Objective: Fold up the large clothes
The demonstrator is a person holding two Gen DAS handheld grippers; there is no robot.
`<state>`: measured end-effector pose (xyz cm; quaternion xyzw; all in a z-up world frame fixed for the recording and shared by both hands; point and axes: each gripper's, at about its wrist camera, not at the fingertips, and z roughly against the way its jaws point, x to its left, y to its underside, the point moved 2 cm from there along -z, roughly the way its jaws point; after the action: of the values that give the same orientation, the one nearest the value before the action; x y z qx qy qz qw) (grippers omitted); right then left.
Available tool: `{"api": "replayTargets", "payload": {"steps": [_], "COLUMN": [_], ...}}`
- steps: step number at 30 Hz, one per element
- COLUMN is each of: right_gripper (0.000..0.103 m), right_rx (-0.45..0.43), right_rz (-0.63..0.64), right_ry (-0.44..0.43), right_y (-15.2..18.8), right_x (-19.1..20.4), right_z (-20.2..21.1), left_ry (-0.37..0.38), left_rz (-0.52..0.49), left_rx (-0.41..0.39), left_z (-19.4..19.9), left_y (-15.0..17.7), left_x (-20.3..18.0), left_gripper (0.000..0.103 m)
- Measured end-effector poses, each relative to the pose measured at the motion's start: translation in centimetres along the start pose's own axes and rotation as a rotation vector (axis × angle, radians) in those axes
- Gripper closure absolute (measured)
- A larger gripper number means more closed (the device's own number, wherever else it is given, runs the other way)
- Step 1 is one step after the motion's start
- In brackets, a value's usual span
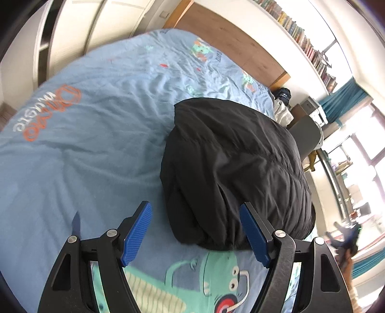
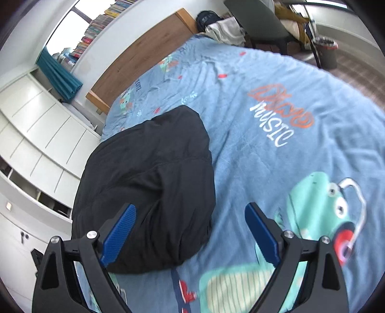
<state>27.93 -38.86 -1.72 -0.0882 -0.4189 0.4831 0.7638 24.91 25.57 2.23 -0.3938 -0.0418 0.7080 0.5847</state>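
A black padded garment lies folded into a thick bundle on the light blue dinosaur-print bed cover. In the left wrist view my left gripper hangs above the bundle's near edge, open, with nothing between its blue pads. The right wrist view shows the same bundle to the left on the bed cover. My right gripper is open above the bundle's near right corner, its left pad over the black cloth. Neither gripper touches the garment.
A wooden headboard lines the far side of the bed under a long bookshelf. A grey chair, a heap of clothes and a bin stand past the bed's corner. White cupboards run along the left.
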Motion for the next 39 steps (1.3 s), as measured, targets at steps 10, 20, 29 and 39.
{"api": "replayTargets", "payload": {"steps": [10, 20, 29, 39], "right_gripper": [0.011, 0.011, 0.011, 0.009], "right_rx": [-0.047, -0.104, -0.149, -0.145], "right_rz": [0.157, 0.294, 0.341, 0.404], "right_ry": [0.092, 0.139, 0.177, 0.235], "right_y": [6.9, 14.9, 19.2, 22.3], "right_x": [5.2, 9.2, 10.7, 12.1], "right_z": [7.7, 11.8, 14.0, 13.2], "left_ry": [-0.126, -0.286, -0.361, -0.426], "left_rz": [-0.154, -0.3, -0.35, -0.387], "left_rx": [-0.19, -0.306, -0.359, -0.322], "left_z": [6.0, 9.9, 9.5, 7.6], "left_y": [7.1, 12.3, 16.0, 18.4], "left_x": [-5.7, -11.1, -14.2, -16.2], "left_gripper": [0.014, 0.007, 0.001, 0.001]}}
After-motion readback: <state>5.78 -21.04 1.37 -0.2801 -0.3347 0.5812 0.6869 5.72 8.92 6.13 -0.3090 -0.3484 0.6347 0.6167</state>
